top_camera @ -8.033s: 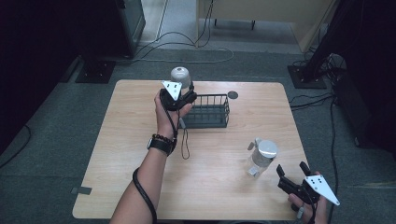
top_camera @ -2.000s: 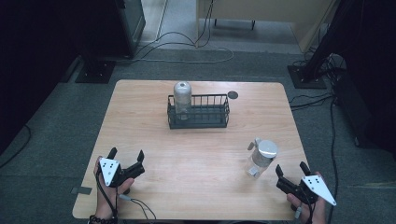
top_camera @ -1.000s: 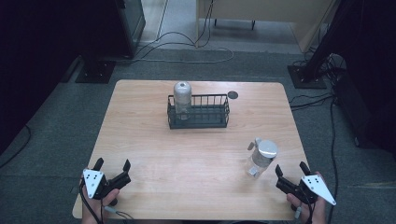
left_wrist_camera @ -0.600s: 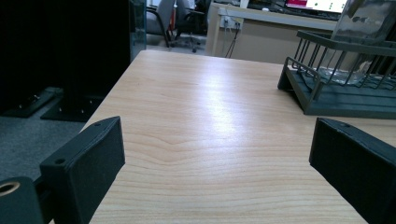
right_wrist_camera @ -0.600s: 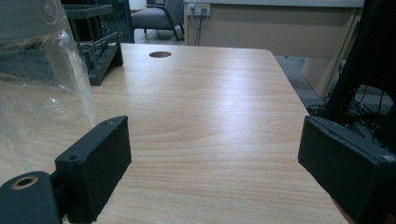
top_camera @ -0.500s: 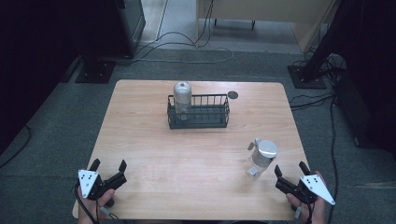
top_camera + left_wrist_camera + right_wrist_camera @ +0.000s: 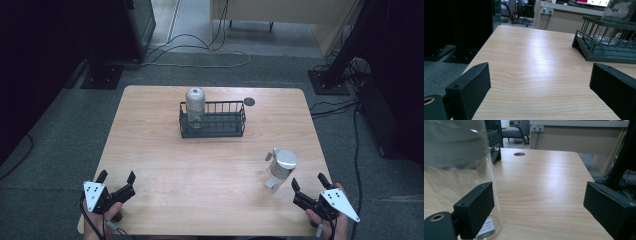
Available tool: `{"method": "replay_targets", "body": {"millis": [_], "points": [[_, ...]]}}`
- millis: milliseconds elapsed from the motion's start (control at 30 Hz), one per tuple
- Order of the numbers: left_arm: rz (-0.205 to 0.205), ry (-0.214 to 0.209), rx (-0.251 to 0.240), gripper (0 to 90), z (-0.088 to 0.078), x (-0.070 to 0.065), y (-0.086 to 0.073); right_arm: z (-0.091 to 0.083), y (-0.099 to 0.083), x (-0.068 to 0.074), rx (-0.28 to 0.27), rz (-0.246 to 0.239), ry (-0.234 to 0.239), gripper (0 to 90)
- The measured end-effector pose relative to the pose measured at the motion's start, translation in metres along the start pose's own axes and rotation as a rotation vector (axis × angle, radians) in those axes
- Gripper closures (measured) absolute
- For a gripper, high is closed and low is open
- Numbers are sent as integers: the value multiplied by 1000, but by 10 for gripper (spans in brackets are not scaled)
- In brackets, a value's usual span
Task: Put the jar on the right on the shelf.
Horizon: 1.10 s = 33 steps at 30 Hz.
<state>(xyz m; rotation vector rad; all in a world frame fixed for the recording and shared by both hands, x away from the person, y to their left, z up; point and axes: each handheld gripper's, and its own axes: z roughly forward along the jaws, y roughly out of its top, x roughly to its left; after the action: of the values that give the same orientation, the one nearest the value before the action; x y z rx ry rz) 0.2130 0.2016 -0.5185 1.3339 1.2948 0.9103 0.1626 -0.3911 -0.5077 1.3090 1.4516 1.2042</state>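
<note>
We hold both grippers low at the near edge of the counter (image 7: 150,150), one at each corner, well away from the work. The left gripper (image 7: 116,181) has its fingers (image 7: 469,88) spread wide with only bare wood between them, so it grips nothing. The right gripper (image 7: 308,186) is likewise released — its fingers (image 7: 475,207) stand far apart, and the clear lidded jar (image 7: 278,167) sits just beside the left-hand one in the right gripper view, not clasped.

At the far middle of the counter stands the wire rack (image 7: 213,120), with a bottle (image 7: 194,106) upright in its left end; the rest of the rack looks empty. We judge the jar is left near the right gripper because it is the next thing to be lifted — probably into the rack's free space.
</note>
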Motion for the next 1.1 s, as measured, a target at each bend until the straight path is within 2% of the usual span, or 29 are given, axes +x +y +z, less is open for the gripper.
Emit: {"method": "replay_targets", "body": {"millis": [333, 567, 767, 1100], "points": [[-5, 2, 3, 37, 1, 0, 0, -5, 9, 20, -23, -35, 69, 92], [-19, 1, 7, 36, 1, 2, 0, -5, 11, 27, -19, -34, 84, 92], [-25, 0, 9, 36, 1, 2, 1, -2, 17, 36, -20, -34, 115, 93], [-18, 2, 9, 36, 1, 2, 0, 5, 28, 53, -28, -51, 145, 94]]}}
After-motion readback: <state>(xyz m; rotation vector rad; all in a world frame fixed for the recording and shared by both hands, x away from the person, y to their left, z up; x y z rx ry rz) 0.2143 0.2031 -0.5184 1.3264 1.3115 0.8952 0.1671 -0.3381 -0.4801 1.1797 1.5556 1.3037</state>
